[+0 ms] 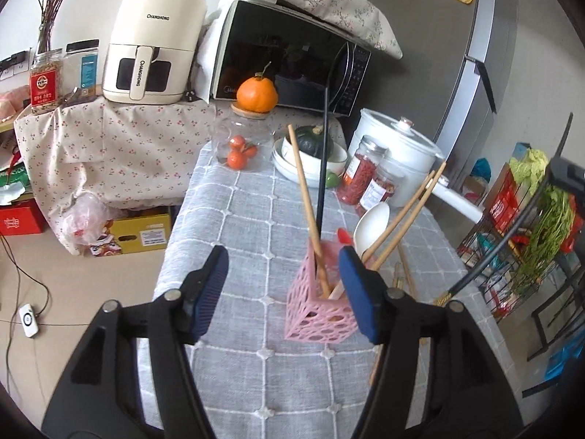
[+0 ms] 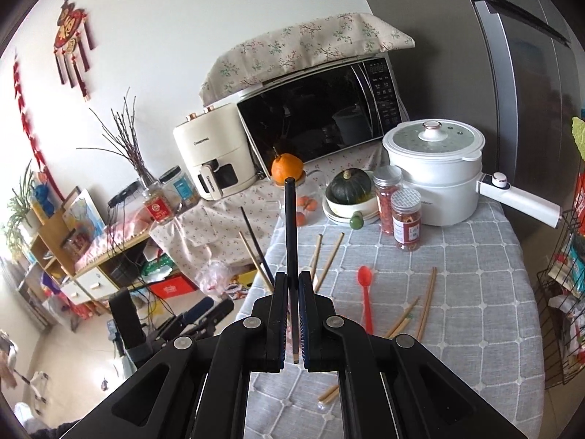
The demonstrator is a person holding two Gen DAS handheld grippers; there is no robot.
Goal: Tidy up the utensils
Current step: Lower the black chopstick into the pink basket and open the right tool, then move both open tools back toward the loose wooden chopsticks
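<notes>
A pink lattice utensil holder [image 1: 314,311] stands on the grey checked tablecloth [image 1: 256,219]. It holds wooden chopsticks [image 1: 305,197], a black chopstick [image 1: 323,168] and a white spoon [image 1: 371,225]. My left gripper [image 1: 283,274] is open and empty, its right finger just in front of the holder. My right gripper [image 2: 291,281] is shut on a black chopstick [image 2: 290,230] that points up and away. A red spoon [image 2: 365,292] and loose wooden chopsticks [image 2: 426,303] lie on the cloth to the right of it.
At the far end of the table are a glass jar [image 1: 243,142] with an orange on top, a bowl with a dark squash [image 1: 310,153], spice jars [image 2: 406,219] and a white electric pot [image 2: 435,172]. A microwave [image 1: 289,58] and air fryer [image 1: 153,44] stand behind. A wire rack [image 1: 523,248] is at the right.
</notes>
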